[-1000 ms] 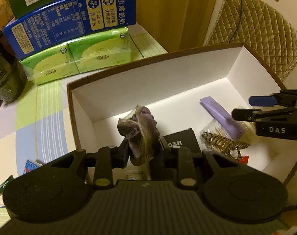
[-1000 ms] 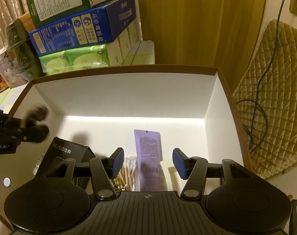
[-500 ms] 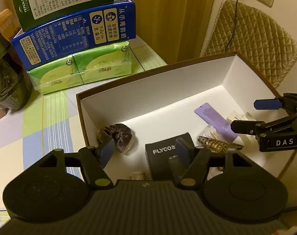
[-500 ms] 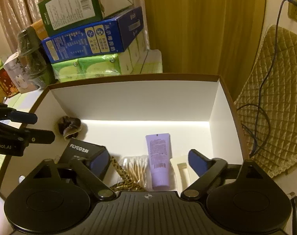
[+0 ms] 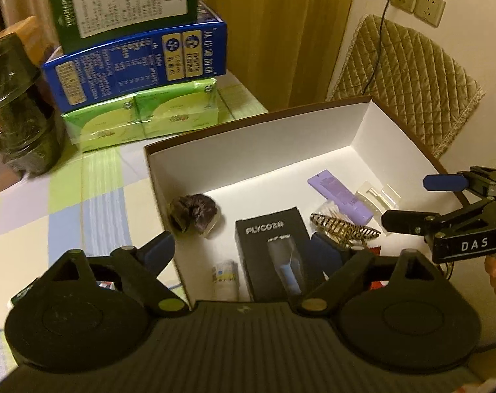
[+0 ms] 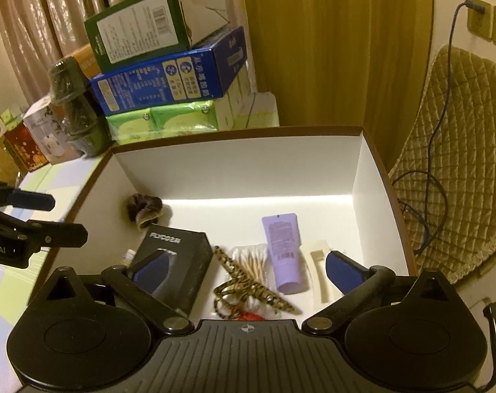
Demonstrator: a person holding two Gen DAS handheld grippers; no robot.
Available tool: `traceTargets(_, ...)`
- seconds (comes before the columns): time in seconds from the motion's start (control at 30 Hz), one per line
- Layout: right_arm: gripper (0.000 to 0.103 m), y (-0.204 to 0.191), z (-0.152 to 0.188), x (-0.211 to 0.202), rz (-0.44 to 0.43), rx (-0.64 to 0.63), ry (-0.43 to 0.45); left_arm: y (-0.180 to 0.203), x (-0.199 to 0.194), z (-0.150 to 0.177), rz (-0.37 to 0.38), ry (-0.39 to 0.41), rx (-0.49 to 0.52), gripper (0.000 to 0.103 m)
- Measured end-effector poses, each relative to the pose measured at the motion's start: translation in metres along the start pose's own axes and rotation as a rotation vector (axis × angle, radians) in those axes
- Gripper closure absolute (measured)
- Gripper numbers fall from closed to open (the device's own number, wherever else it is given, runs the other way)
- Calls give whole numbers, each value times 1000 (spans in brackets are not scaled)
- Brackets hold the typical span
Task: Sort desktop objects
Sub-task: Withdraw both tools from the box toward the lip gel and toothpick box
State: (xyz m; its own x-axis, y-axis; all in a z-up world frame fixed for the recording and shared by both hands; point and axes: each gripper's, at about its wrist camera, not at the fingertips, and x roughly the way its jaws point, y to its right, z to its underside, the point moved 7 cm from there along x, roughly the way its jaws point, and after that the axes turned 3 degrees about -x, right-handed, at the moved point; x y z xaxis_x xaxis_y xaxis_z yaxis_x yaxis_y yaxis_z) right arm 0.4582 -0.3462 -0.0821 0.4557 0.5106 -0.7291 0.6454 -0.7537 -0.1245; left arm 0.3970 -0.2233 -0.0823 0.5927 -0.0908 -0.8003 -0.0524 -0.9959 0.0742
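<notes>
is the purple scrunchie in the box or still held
In the box: the scrunchie lies on the white floor of the box, clear of both grippers.

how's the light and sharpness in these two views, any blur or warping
Left wrist view: dim, warm yellow light; box floor brightest; fisheye bends the edges; dark jar slightly smeared. Right wrist view: same warm cast; left gripper soft with blur.

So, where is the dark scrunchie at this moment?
The dark scrunchie lies on the floor of the white-lined box, near its left wall, just beyond the black FLYCO box; neither gripper touches it.
</notes>
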Motion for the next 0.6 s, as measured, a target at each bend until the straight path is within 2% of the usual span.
traceTargets(0.27, 2, -24, 6, -28, -6, 1, 41, -8, -29, 17, -31, 6, -26, 15)
traceTargets(0.6, 2, -57, 20, -55, 3, 17, 73, -16, -66, 41, -18, 25, -38, 15)
